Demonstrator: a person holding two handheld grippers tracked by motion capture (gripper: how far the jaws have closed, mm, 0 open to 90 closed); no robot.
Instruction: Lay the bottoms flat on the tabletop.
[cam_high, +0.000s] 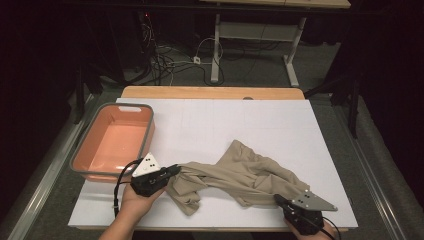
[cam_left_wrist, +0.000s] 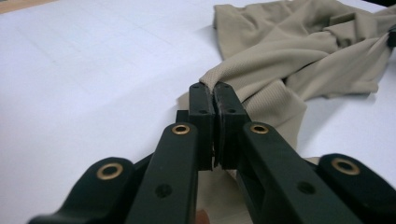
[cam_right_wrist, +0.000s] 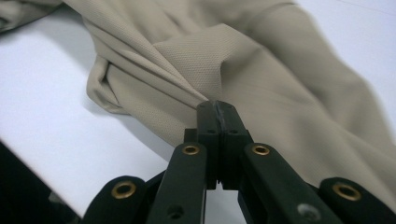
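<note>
Two hand-held grippers pinch a beige garment on the white table.

Nearest the camera, the right gripper has its jaws pressed together on a fold of the beige garment at its near right edge. The left gripper is likewise clamped on the garment's left end. The crumpled cloth lies stretched between them on the white table, right of the orange basin.

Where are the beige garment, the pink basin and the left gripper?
garment (cam_high: 245, 172): high view, on the crumpled middle of the cloth.
basin (cam_high: 145, 111): high view, on the grey rim at its far right corner.
left gripper (cam_left_wrist: 214, 93): left gripper view, at the shut jaw tips pinching the cloth.
</note>
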